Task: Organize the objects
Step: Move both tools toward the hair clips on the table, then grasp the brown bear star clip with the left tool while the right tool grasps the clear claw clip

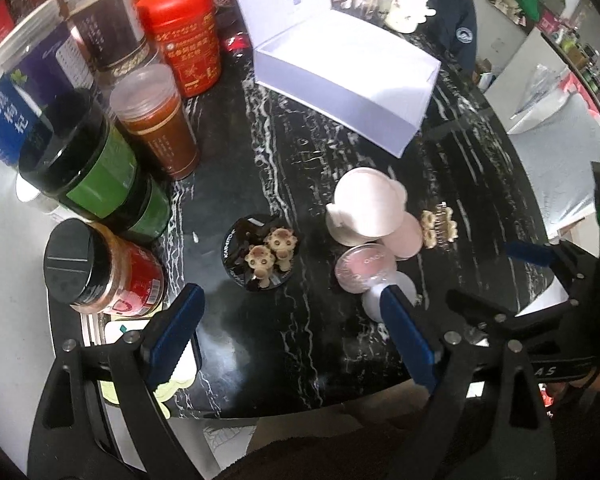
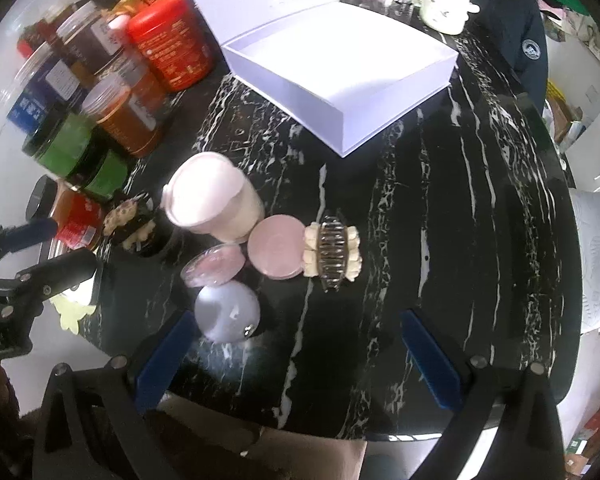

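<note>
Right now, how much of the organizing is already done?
Nothing looks done: the white box is open and empty. Both the left gripper and the right gripper are open, holding nothing. The hair claw, pink compact and white jar remain on the table.

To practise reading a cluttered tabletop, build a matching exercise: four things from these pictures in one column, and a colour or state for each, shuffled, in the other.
Things:
1. gift box
2. hair claw clip
3. round compact
4. tall tea tin

Descriptions:
A. orange-red, standing among the jars
B. white, lid open
C. pink, lying flat
D. clear teeth with cream trim, lying beside the compact

Pairs: 1-B, 2-D, 3-C, 4-A
</note>
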Demonstrator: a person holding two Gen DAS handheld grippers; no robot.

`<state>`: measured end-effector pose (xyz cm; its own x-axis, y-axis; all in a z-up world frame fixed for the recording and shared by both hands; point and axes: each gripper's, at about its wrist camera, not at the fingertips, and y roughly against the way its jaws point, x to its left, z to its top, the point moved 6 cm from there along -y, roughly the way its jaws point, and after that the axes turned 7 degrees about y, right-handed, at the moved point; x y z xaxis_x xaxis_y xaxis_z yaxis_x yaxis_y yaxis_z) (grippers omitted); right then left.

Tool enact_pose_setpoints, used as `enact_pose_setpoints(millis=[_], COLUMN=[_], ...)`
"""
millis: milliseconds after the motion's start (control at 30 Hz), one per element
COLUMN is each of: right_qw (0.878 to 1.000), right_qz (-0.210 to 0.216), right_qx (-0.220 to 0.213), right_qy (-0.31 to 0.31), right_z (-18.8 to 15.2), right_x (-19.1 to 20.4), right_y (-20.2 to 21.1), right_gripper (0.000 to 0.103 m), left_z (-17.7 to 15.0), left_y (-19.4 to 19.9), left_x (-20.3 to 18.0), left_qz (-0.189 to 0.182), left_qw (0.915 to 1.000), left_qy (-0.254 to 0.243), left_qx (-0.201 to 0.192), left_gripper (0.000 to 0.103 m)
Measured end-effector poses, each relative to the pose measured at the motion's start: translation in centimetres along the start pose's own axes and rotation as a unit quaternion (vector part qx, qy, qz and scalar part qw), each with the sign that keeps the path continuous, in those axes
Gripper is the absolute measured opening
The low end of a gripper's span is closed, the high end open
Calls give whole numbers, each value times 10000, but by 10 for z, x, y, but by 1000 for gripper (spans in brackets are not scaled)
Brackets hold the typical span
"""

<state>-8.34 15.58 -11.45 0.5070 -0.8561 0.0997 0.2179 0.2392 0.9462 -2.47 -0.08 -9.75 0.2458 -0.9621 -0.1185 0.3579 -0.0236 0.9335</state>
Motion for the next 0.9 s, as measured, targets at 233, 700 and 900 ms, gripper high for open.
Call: enact_pose_setpoints(millis=[233,700,900], right_qw=[10000,9996,9983], right_qz=[42,227,468], right_qx=[-24,153,288], right_qy=[-30,-108,-182], right_z=[8,21,27], right_x=[-9,-31,-34], right_y=[-15,-45,-55], right_gripper=[98,79,72], left_z=[5,15,16], left_y=[-13,-43,-52], left_x=[16,14,14], left_qz=[117,270,276], left_qw=[9991,9984,9979], left_qy=[403,480,530], left_qx=[-105,147,250], left_gripper=[90,81,76])
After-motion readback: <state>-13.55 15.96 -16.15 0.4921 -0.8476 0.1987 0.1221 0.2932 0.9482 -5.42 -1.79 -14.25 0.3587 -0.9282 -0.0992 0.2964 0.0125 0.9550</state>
